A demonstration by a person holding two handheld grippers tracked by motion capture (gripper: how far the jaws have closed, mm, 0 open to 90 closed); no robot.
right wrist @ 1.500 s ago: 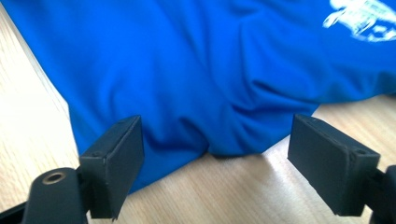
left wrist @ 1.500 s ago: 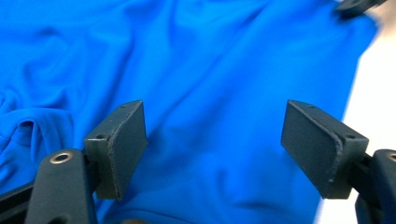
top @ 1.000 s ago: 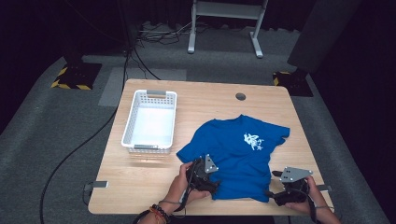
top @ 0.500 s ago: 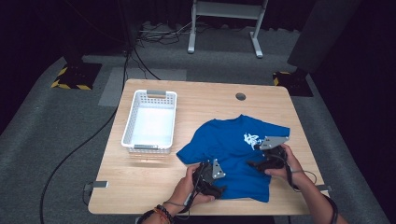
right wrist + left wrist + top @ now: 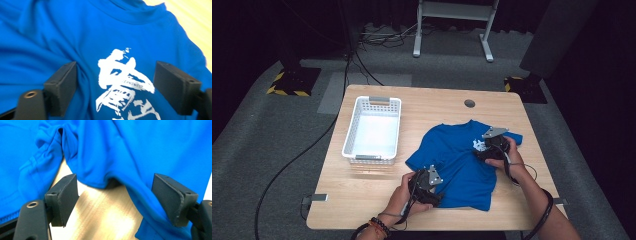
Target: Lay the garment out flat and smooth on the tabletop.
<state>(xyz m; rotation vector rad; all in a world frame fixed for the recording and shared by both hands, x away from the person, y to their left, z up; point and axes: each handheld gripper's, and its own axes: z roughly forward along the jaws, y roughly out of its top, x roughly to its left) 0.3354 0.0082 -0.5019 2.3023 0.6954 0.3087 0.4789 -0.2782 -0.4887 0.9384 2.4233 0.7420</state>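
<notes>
The blue T-shirt [image 5: 462, 155] lies crumpled on the tabletop [image 5: 362, 195], right of the basket [image 5: 373, 130]. Both grippers — left [image 5: 112, 202], right [image 5: 115, 87] — hover with jaws wide, holding nothing; pinching one layer could drag it askew.

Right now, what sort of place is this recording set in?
Probably a lab or studio recording bay: dark drapes behind, hazard-striped floor tape, cables on grey carpet, one wooden table.

Brightly lit table [image 5: 377, 200] amid dark surroundings, soft shadows, close claw views slightly blurred, perhaps overexposed wood.
</notes>
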